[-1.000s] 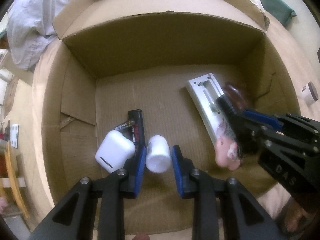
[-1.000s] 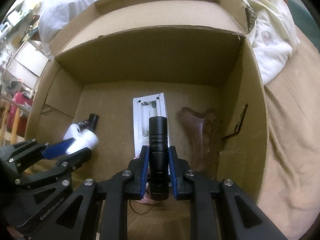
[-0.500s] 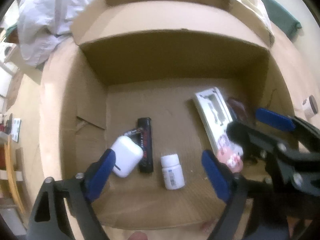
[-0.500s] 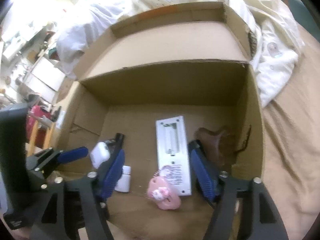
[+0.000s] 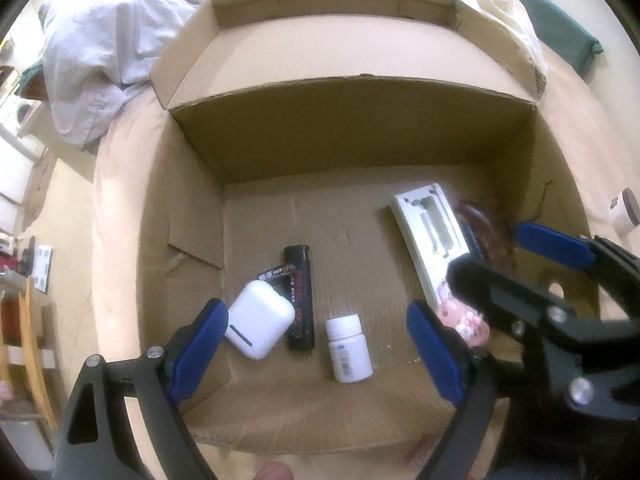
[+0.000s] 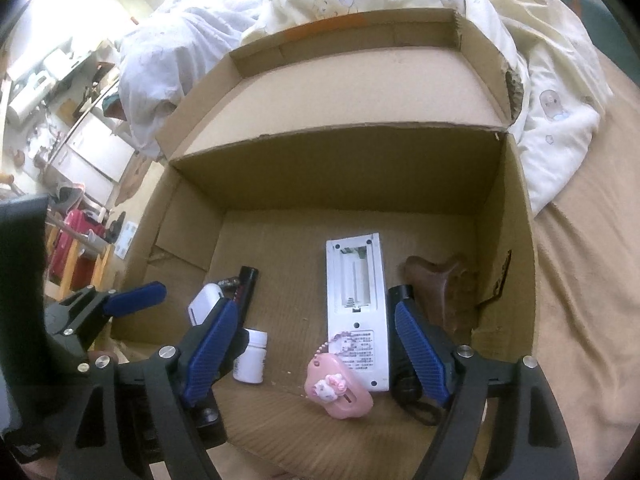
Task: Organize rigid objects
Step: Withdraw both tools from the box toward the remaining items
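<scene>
Two grippers over one cardboard box (image 5: 352, 152). Left wrist view: left gripper (image 5: 316, 344) jaws apart, nothing between the pads; below them on the box floor lie a white pill bottle (image 5: 349, 350), a white earbud case (image 5: 258, 319) and a black lighter (image 5: 299, 296) just beside it. White remote (image 5: 430, 236) lies to the right, right gripper (image 5: 516, 276) above it.

Right wrist view: right gripper (image 6: 316, 356) jaws opening, holding nothing; remote (image 6: 356, 304) and pink charm (image 6: 338, 390) on the floor between them, black flashlight (image 6: 400, 296) beside the right pad, brown wooden piece (image 6: 444, 284) near the right wall
</scene>
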### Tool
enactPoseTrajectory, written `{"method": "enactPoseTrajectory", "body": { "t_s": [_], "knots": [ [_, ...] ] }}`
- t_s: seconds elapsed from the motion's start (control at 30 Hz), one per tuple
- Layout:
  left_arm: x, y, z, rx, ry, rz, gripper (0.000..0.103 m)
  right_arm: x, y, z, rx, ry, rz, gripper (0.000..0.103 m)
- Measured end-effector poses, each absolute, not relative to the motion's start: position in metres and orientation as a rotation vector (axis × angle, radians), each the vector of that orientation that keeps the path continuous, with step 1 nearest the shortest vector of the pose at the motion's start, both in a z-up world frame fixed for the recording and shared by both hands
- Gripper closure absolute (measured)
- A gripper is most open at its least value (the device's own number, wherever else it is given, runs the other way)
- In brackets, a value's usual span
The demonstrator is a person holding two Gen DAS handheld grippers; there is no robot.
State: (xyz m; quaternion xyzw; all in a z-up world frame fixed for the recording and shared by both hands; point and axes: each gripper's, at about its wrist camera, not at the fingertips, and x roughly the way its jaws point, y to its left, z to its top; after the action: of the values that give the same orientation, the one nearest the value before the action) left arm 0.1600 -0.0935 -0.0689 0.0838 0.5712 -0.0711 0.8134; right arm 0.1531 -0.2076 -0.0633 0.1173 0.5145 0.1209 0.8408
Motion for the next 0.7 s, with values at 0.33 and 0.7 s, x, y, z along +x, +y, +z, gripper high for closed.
{"method": "enactPoseTrajectory", "body": {
  "t_s": [0.33, 0.7],
  "knots": [
    [0.147, -0.081, -0.042, 0.142, 1.206, -0.191, 0.014, 0.141, -0.223, -0.043, 0.325, 1.023, 0.242, 0.017],
    [0.121, -0.054, 0.017, 0.116, 1.140, -0.200, 0.014, 0.111, -0.233, -0.008, 0.404, 1.029, 0.242, 0.017]
  ]
}}
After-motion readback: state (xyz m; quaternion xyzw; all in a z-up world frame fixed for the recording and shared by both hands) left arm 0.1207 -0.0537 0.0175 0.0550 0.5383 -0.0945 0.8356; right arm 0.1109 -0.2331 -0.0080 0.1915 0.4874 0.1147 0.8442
